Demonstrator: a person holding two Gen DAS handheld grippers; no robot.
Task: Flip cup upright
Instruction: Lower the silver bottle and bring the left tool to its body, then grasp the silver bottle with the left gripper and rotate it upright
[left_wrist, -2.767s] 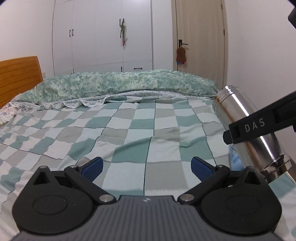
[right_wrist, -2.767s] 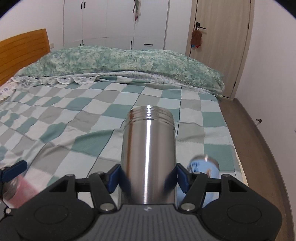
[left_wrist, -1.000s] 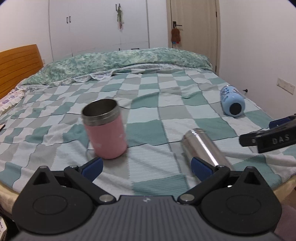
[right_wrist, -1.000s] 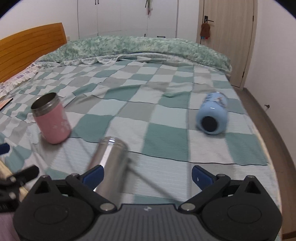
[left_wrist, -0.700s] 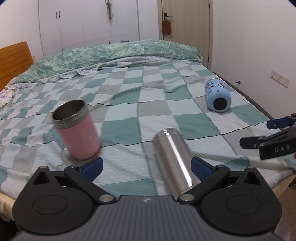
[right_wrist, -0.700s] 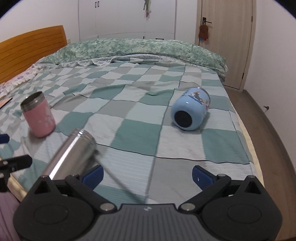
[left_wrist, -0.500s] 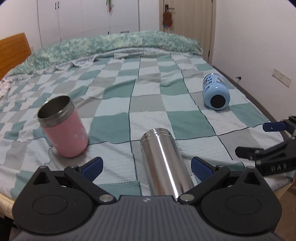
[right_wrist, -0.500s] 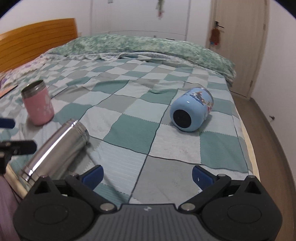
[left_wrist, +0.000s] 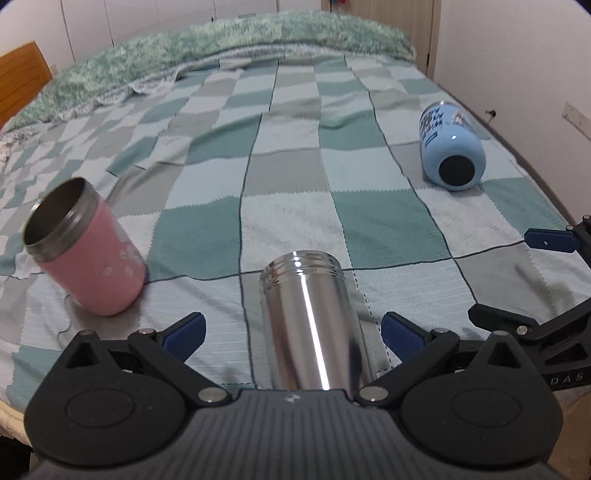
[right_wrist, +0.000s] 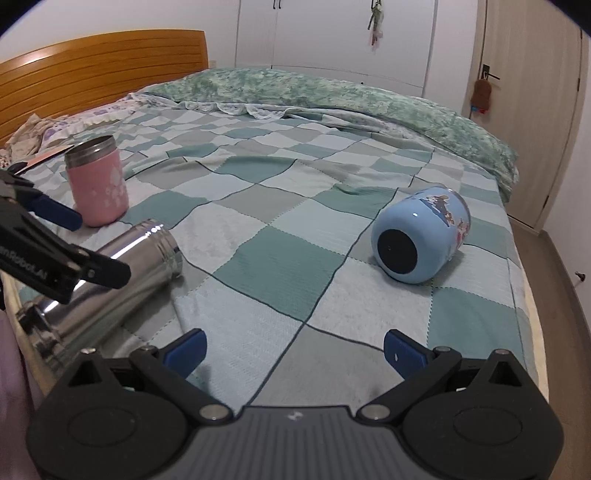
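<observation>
Currently the left gripper (left_wrist: 291, 332) is spread wide, empty, w/ the shiny stainless-steel cylindrical cup (left_wrist: 310, 321) lying on its side between the blue fingertips (left_wrist: 184, 330), touching neither. Cup long axis runs approx. along the fingers, threaded mouth pointing away, on the green-and-grey checked bedspread (left_wrist: 388, 229). Right gripper (right_wrist: 293, 350) is also spread and empty, farther off, so left is better placed.

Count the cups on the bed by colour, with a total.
Pink cup: 1, upright
Steel cup: 1, on its side
Light blue cup: 1, on its side
Total: 3
</observation>
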